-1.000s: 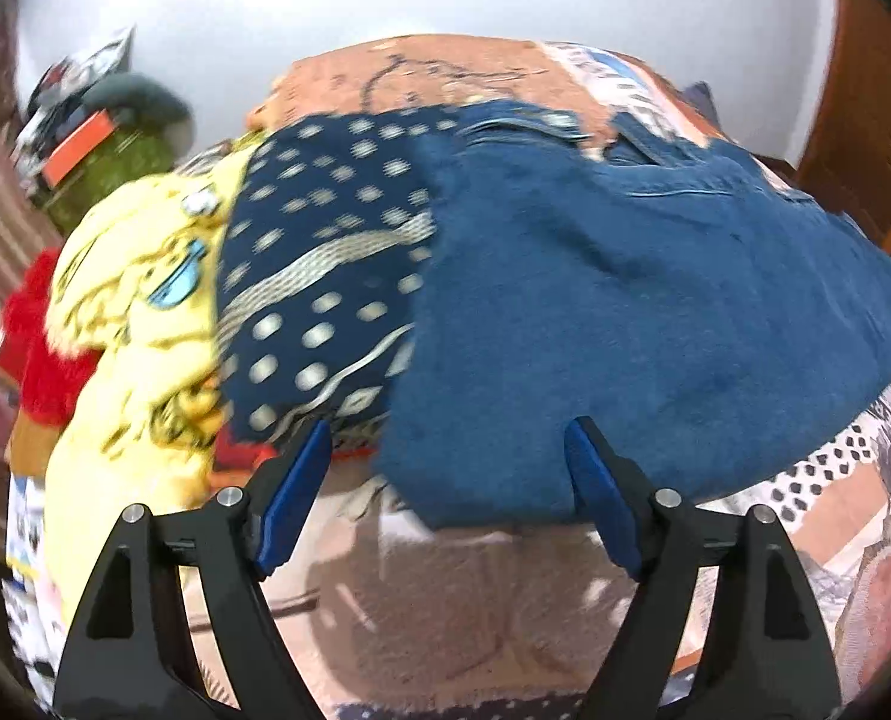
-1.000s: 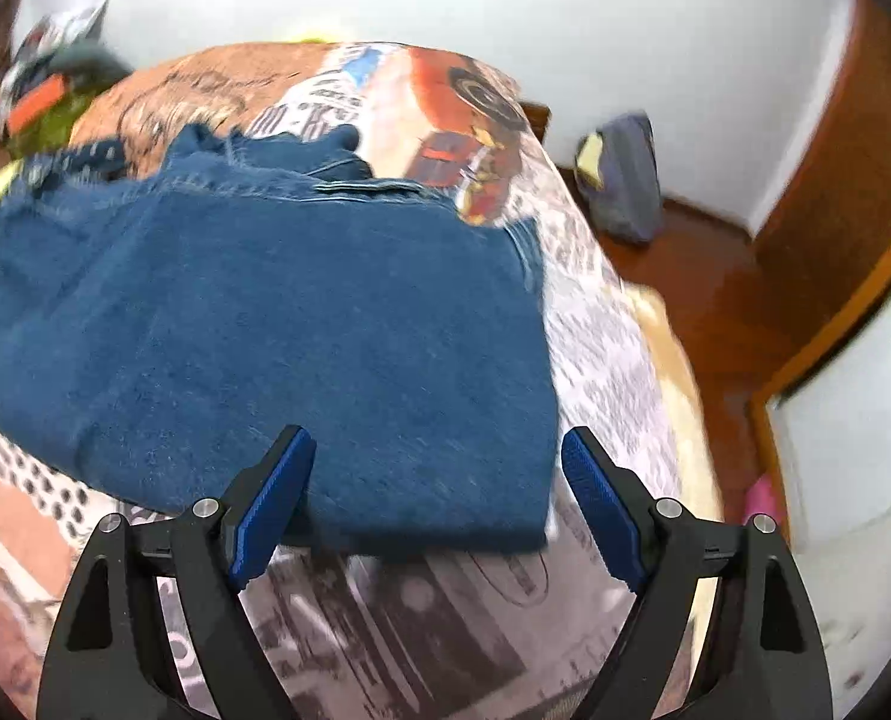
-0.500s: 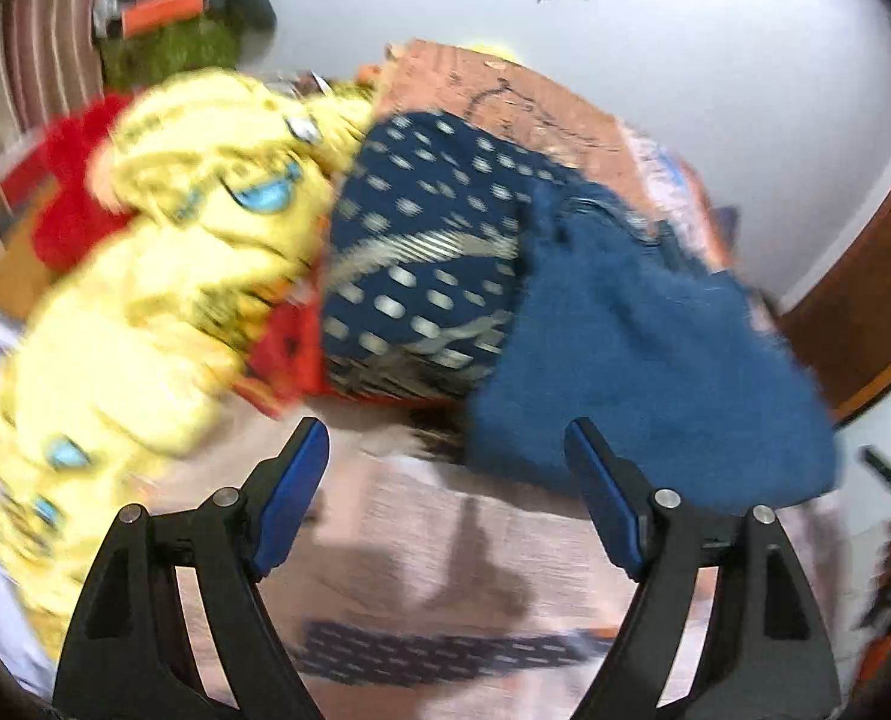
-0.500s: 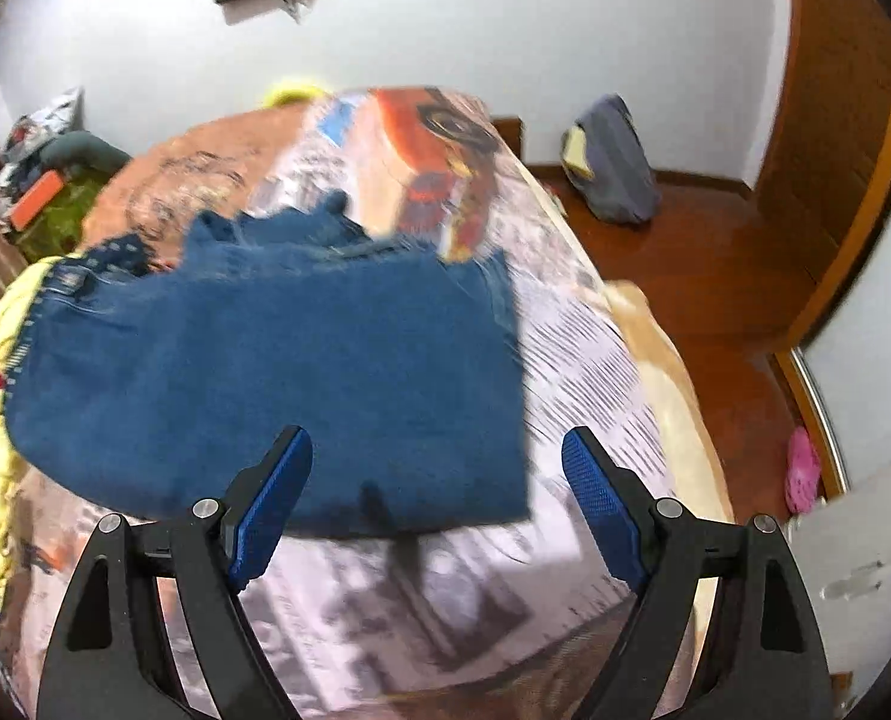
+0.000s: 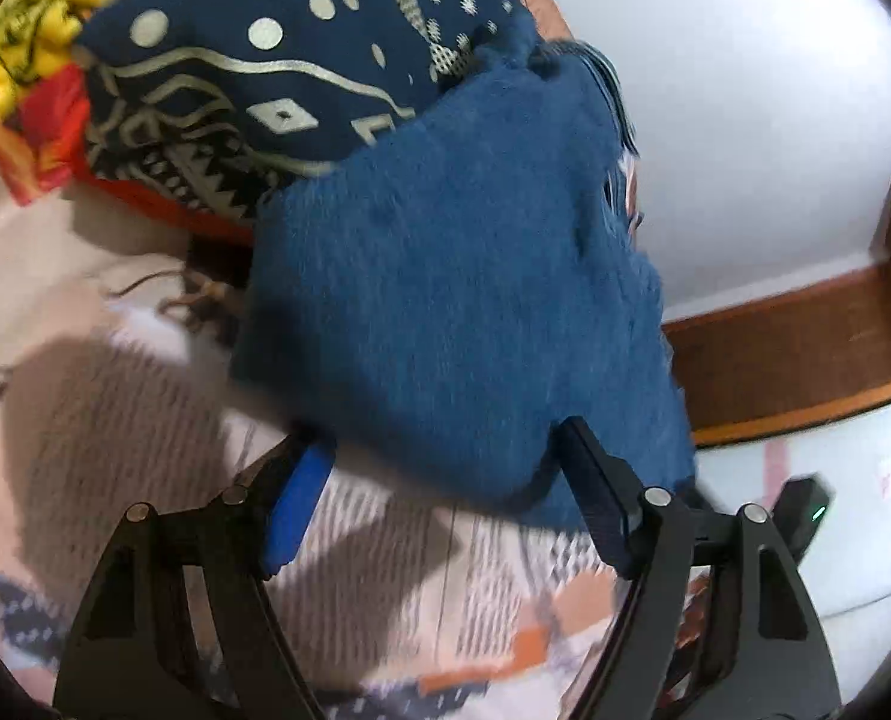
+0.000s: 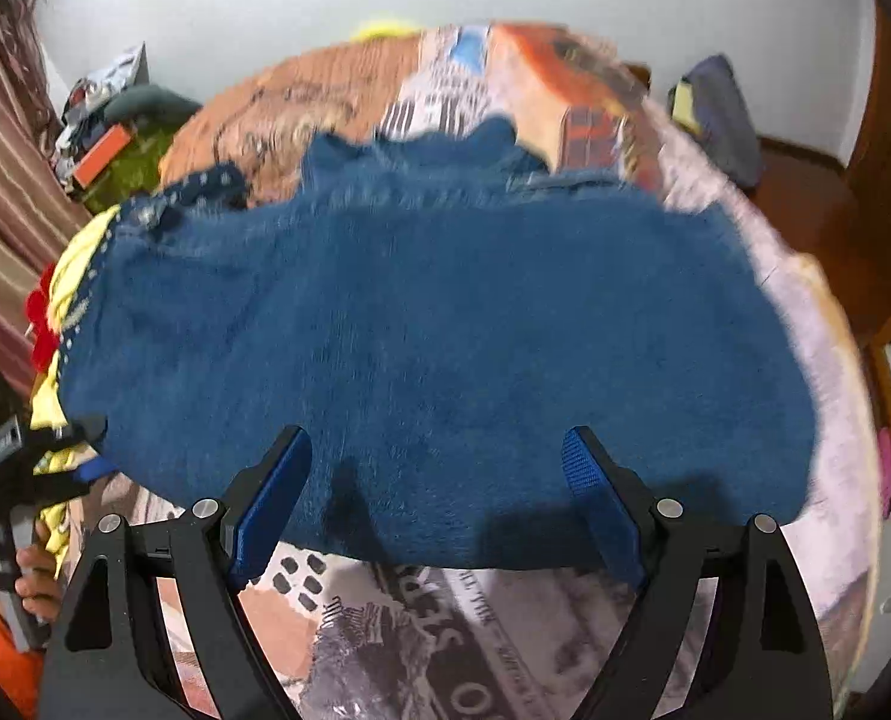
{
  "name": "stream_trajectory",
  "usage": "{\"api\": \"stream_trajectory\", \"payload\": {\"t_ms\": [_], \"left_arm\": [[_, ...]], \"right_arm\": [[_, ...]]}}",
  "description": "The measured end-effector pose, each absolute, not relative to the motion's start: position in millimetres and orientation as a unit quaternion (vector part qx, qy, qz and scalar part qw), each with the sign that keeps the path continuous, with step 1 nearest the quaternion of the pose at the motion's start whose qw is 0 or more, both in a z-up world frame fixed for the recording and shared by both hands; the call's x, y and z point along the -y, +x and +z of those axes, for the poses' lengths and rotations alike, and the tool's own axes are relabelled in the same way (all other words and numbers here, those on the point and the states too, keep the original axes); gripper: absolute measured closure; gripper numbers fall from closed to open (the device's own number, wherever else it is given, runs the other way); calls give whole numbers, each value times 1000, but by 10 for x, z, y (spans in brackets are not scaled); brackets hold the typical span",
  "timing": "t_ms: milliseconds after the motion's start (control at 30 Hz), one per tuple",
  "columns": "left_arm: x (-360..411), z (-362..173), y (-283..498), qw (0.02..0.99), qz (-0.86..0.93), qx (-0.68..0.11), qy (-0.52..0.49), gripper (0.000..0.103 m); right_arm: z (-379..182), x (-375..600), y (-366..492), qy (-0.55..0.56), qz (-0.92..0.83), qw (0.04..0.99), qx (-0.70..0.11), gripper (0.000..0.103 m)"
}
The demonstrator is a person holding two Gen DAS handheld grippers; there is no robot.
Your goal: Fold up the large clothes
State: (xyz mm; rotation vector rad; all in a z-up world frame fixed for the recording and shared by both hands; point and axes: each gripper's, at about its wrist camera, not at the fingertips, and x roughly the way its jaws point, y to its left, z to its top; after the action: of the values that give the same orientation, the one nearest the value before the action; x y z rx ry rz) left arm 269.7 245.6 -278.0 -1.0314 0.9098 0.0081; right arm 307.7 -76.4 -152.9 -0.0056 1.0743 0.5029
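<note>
Folded blue jeans (image 6: 433, 336) lie flat across a bed covered by a printed bedspread (image 6: 421, 630), their left end resting against a navy patterned garment (image 5: 277, 60) and a heap of yellow clothing (image 5: 19, 54). The left gripper (image 5: 445, 498) hangs wide open at the jeans' near edge, gripping nothing. The right gripper (image 6: 439, 492) also stands wide open, its blue-padded fingers (image 6: 583, 474) poised over the denim's front hem and holding nothing, though motion blur hides whether they touch the cloth.
</note>
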Motion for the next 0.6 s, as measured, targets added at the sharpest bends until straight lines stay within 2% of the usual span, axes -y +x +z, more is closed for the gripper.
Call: {"api": "stream_trajectory", "payload": {"t_ms": [100,200,267,367,600], "left_arm": [[-2553,-2836,2802,771,19,-397,-498,27],[-2530,-2792,2855,779,34,-397,-485,37],[-2449,-2699,2845,792,32,-392,-467,56],[-2328,-2485,2804,814,38,-383,-434,64],[-1989,-1853,2861,871,39,-359,-333,67]], "right_arm": [[-1576,722,3074,-17,234,830,-507,20],[-1570,726,3066,-19,236,829,-506,19],[-1567,747,3064,-16,239,829,-506,19],[-1562,757,3063,-10,241,829,-505,19],[-1555,754,3056,-10,241,829,-504,19]]}}
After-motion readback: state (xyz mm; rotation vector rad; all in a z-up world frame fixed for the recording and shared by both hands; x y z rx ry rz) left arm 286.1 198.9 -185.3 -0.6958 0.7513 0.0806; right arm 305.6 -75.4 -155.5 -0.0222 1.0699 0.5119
